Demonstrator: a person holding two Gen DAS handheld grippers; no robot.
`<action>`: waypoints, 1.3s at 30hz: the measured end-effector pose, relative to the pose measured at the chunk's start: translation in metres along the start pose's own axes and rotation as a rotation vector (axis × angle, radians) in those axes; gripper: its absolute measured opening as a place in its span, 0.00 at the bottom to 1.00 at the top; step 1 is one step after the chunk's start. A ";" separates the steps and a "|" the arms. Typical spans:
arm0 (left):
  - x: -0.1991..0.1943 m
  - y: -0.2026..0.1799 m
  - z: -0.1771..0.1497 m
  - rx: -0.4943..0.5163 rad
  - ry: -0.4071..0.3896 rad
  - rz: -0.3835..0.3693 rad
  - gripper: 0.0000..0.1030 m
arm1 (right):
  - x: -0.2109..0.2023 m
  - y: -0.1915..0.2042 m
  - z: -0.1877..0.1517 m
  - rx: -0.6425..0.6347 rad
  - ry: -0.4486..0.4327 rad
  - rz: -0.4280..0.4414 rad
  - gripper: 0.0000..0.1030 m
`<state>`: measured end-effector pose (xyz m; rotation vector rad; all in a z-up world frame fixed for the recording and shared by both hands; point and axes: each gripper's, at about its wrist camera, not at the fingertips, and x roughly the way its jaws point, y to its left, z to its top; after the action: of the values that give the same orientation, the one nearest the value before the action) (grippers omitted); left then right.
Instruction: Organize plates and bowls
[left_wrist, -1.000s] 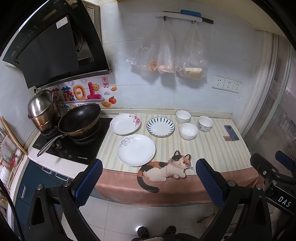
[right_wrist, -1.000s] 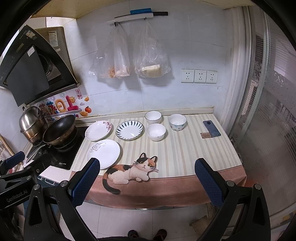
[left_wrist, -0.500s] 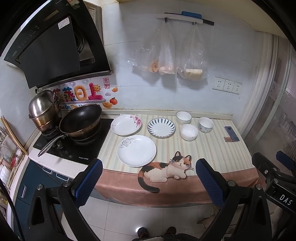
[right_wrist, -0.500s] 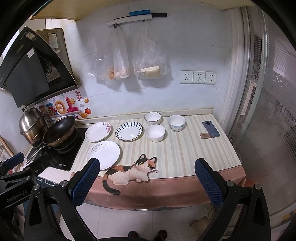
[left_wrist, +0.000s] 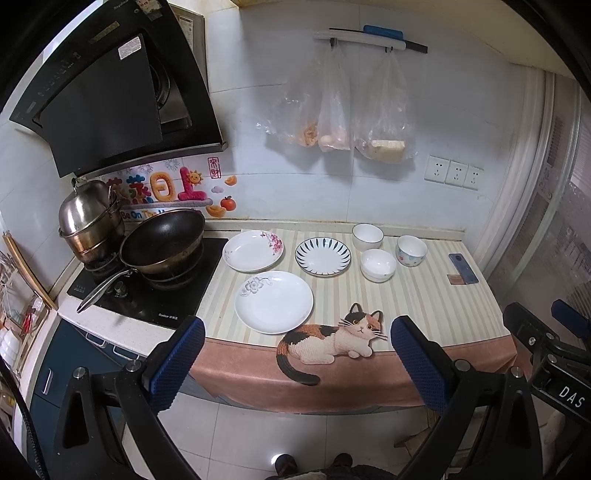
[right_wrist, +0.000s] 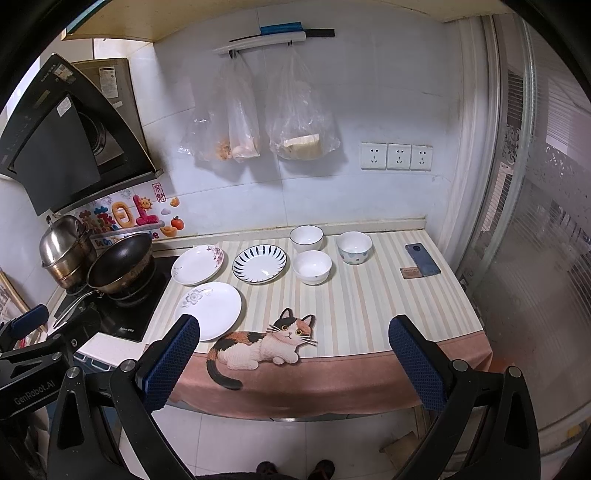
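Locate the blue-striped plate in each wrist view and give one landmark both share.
Left wrist: the blue-striped plate sits just right of centre, between the flowered plate and the bowls.
Right wrist: it sits left of centre, same neighbours.
Shared landmark: the cat picture on the counter's front edge.

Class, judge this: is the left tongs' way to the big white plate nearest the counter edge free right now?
Probably yes. The left tongs are open and empty, the white plate lies uncovered straight ahead, and nothing stands between them.

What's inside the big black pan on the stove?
The black pan looks empty: only its dark inside shows. Its near rim hides a bit of the bottom, so I can't see all of it.
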<state>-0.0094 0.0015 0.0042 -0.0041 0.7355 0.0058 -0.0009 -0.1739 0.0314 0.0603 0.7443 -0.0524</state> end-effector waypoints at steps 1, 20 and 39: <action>0.000 0.000 0.000 -0.001 0.000 0.001 1.00 | 0.000 0.000 0.000 0.000 -0.001 0.001 1.00; -0.002 0.000 0.005 0.002 -0.013 0.005 1.00 | -0.003 0.006 0.000 -0.002 -0.004 0.003 1.00; 0.052 0.009 0.013 -0.049 -0.016 0.144 1.00 | 0.070 -0.018 0.000 0.069 0.102 0.167 1.00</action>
<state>0.0377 0.0108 -0.0207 0.0022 0.7183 0.1607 0.0496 -0.1939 -0.0167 0.1919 0.8365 0.0842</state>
